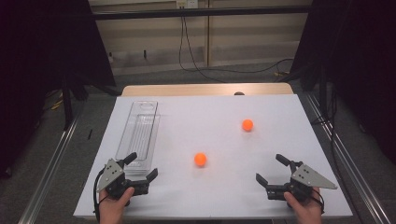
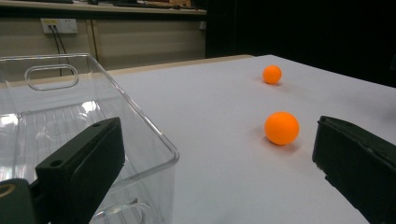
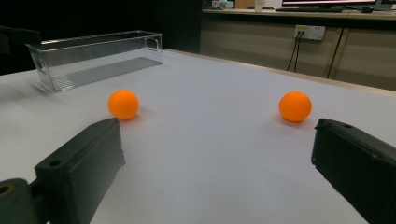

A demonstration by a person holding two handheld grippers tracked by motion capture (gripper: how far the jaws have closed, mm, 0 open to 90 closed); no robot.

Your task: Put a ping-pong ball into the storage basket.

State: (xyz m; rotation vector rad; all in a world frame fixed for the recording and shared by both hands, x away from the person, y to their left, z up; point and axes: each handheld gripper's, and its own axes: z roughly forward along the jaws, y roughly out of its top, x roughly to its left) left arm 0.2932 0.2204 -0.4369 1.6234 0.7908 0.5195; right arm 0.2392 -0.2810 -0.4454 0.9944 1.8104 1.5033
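High view: your left gripper sits at the near-left of the white table, jaws spread wide, nothing held; one jaw overlaps the near end of the clear bin. Your right gripper, near-right, jaws also wide apart, empty. Near ball lies approx. mid-table between both grippers, apart from each. Far ball sits further back & right, well apart from the near one. Bin runs near-to-far along the left side.

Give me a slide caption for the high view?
Two open hand-held grippers wait before two orange balls and a clear bin.
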